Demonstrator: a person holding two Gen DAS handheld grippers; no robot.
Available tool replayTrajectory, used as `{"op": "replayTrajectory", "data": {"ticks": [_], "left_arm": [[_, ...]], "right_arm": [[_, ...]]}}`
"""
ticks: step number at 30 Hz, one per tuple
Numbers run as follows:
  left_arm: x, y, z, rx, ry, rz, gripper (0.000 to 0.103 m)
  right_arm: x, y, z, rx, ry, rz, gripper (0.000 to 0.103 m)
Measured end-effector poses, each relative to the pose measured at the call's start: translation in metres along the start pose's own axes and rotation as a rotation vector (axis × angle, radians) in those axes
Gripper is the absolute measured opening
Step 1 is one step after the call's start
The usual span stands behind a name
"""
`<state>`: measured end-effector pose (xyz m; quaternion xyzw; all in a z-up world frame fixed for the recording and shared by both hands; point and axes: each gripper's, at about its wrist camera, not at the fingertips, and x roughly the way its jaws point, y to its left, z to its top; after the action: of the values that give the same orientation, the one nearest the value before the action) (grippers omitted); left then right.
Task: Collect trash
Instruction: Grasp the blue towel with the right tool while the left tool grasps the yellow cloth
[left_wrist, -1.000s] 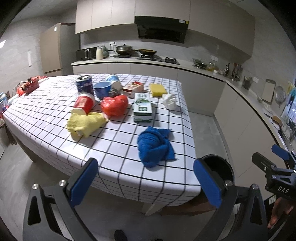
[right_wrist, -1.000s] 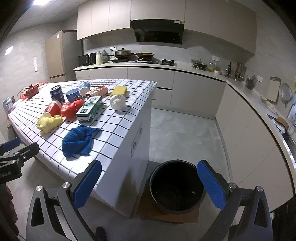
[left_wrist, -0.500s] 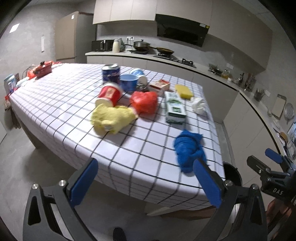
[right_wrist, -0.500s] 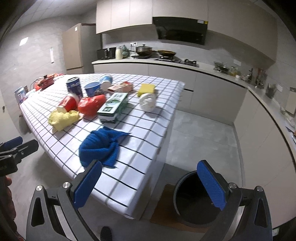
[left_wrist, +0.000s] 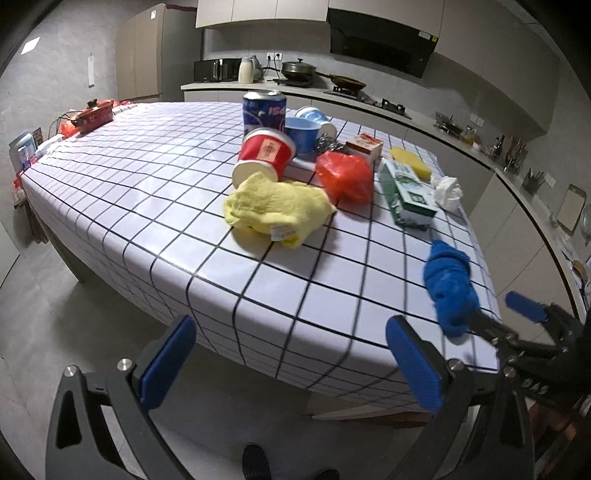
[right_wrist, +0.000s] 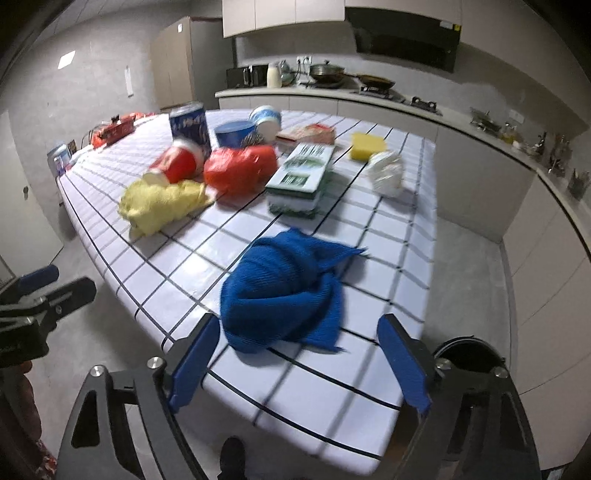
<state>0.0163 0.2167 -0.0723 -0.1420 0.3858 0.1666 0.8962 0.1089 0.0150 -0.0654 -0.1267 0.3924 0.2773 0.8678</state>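
Trash lies on the checked table (left_wrist: 147, 192): a yellow cloth (left_wrist: 277, 210), a tipped red cup (left_wrist: 264, 155), a red plastic bag (left_wrist: 345, 175), a green-and-white box (left_wrist: 406, 192), crumpled white paper (left_wrist: 447, 190) and a blue cloth (right_wrist: 284, 291) by the near edge. My right gripper (right_wrist: 297, 363) is closing its jaws. The blue cloth's near end sits between the fingertips, and the pads do not touch it. My left gripper (left_wrist: 291, 363) hangs open before the table's front edge, holding nothing. The black bin (right_wrist: 469, 354) stands on the floor at the table's right end.
A blue can (left_wrist: 264, 110), a blue bowl (left_wrist: 303, 133), a small carton (left_wrist: 364, 146) and a yellow sponge (left_wrist: 412, 162) sit further back. A red item (left_wrist: 92, 114) lies at the far left. Kitchen counters (right_wrist: 480, 155) run along the back and right.
Both grippers have come closer to the table and lower. The blue cloth now reaches between the right fingertips, whose gap has narrowed. The bin has slid to the lower right of the right view.
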Motion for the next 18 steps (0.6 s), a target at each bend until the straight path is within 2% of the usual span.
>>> {"op": "replayTrajectory", "data": {"ticks": [2,5,13,14,15,18], "left_arm": [[0.008,0.004,0.003,0.002,0.004,-0.004,0.103],[0.022,0.009,0.011,0.009,0.01,-0.021,0.103],[0.058,0.014,0.048,0.026,-0.004,-0.056,0.102],[0.063,0.015,0.052,0.027,-0.005,-0.06,0.1],[0.067,0.015,0.056,0.028,-0.004,-0.062,0.098],[0.081,0.016,0.068,0.024,0.005,-0.071,0.093]], "right_arm": [[0.016,0.005,0.001,-0.003,0.031,-0.005,0.077],[0.035,0.002,0.005,0.027,0.057,-0.019,0.077],[0.064,-0.02,0.041,0.113,0.047,-0.06,0.075],[0.068,-0.022,0.045,0.118,0.046,-0.061,0.07],[0.072,-0.023,0.05,0.124,0.046,-0.06,0.061],[0.08,-0.025,0.057,0.143,0.054,-0.045,0.047]]}}
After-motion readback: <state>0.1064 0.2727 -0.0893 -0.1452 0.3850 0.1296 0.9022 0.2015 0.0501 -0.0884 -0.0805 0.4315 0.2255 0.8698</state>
